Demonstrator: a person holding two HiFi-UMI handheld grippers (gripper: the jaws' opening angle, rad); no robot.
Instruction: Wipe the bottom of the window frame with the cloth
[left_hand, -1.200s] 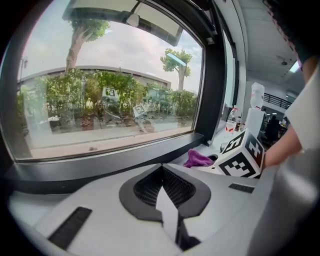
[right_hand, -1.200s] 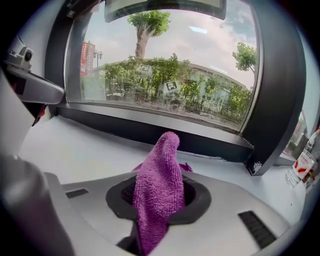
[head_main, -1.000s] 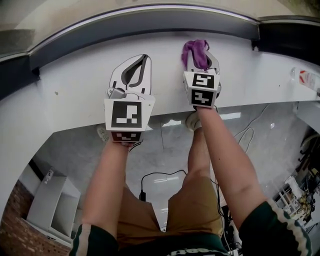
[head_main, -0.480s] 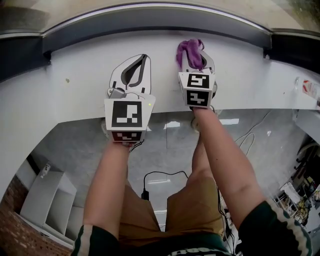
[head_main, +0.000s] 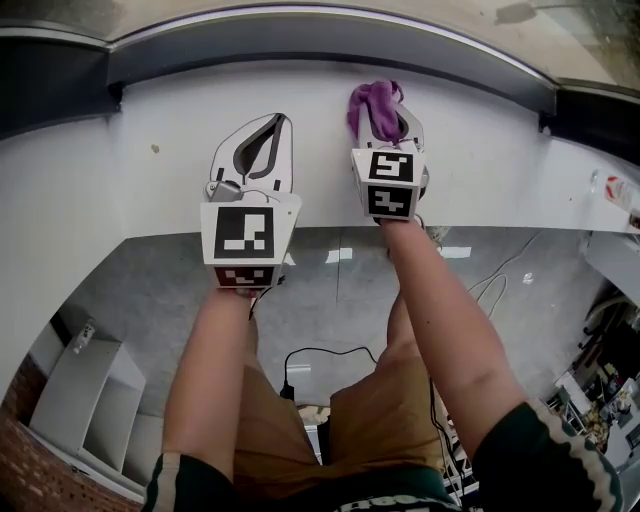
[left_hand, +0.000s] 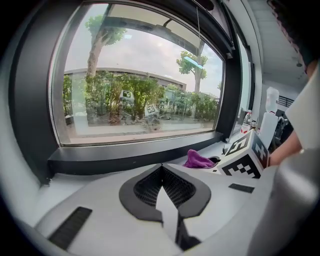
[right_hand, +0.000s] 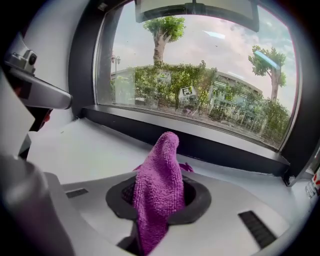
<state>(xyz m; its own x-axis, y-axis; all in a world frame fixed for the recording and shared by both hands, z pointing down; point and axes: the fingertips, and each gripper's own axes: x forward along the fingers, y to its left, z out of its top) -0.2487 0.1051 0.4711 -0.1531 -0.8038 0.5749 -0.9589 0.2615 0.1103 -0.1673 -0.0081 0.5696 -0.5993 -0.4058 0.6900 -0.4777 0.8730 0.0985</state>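
Observation:
A purple cloth (head_main: 376, 108) is bunched between the jaws of my right gripper (head_main: 388, 125), which is shut on it. Seen from the right gripper view, the cloth (right_hand: 159, 187) stands up as a peak over the white sill (right_hand: 85, 150). The dark bottom of the window frame (head_main: 330, 45) runs along the far edge of the sill, a short way past the cloth. My left gripper (head_main: 262, 140) hovers over the sill to the left, shut with nothing in it (left_hand: 161, 182). From the left gripper view, the cloth (left_hand: 199, 159) shows to the right, below the frame (left_hand: 135, 157).
The white sill (head_main: 150, 190) is wide and bare. A bottle with a red label (head_main: 612, 188) stands at its far right end. Below the sill lie a grey floor, a black cable (head_main: 310, 355) and a white shelf unit (head_main: 85, 405).
Both grippers have shifted slightly toward the window frame, and the head view has swung a little to the right. The right gripper keeps hold of the cloth.

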